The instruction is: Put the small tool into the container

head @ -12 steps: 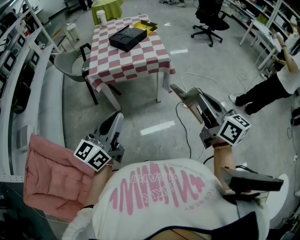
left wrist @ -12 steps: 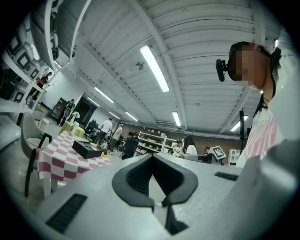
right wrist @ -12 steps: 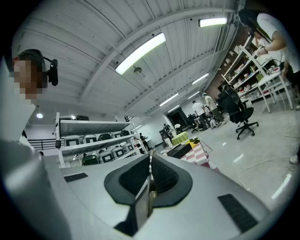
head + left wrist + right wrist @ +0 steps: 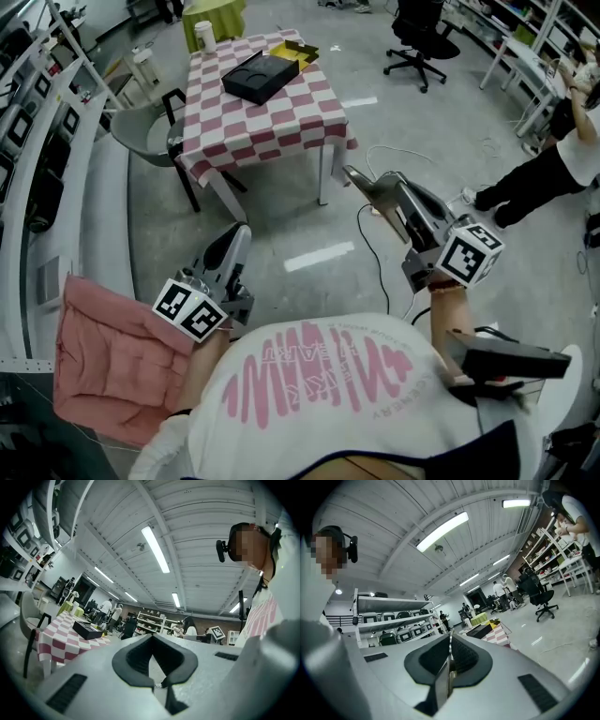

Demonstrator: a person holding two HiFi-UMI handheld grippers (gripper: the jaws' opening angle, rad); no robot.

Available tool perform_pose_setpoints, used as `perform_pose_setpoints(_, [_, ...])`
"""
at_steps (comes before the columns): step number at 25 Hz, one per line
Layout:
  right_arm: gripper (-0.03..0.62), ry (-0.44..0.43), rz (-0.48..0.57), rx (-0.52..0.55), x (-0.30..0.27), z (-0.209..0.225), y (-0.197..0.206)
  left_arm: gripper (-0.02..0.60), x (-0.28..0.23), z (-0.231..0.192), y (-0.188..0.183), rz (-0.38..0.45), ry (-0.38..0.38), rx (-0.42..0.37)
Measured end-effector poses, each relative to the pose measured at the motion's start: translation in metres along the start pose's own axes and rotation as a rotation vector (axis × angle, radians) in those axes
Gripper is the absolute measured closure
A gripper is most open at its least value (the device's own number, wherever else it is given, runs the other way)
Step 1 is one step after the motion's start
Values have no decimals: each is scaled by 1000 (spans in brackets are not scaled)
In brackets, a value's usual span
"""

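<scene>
Left tongs (image 4: pixel 236 234), right tongs (image 4: pixel 348 173) closed, box (image 4: pixel 262 77) contents unclear

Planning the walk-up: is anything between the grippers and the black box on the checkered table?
Nothing stands there: only floor with a thin cable lies between the left gripper, the right gripper and the table bearing the black box.

What lies in the black box (image 4: pixel 261 77) on the checkered table (image 4: pixel 281 117) is too small to tell.
</scene>
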State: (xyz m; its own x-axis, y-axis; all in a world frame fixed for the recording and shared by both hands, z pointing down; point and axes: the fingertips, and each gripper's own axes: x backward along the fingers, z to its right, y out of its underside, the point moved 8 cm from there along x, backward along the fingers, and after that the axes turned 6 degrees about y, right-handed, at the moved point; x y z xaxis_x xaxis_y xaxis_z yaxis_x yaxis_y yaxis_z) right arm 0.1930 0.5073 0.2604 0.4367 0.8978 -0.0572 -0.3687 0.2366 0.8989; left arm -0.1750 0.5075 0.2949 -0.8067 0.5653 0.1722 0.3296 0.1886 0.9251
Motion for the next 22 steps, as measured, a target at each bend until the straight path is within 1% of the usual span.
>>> perform_pose_setpoints(6, [576, 16, 16, 38, -9, -16, 1, 574, 10, -11, -4, 2, 16, 6])
perform_pose_setpoints(11, [576, 50, 38, 31, -11, -25, 12, 574, 15, -23, -5, 13, 43, 23])
perform_pose_setpoints(15, [576, 91, 49, 17, -13, -23, 16, 574, 15, -36, -6, 11, 59, 60])
perform_pose_setpoints(19, [576, 113, 43, 16, -23, -16, 15, 574, 10, -49, -5, -13, 62, 60])
perform_pose_setpoints(22, [576, 116, 38, 25, -39, -9, 14, 574, 4, -63, -3, -10, 58, 71])
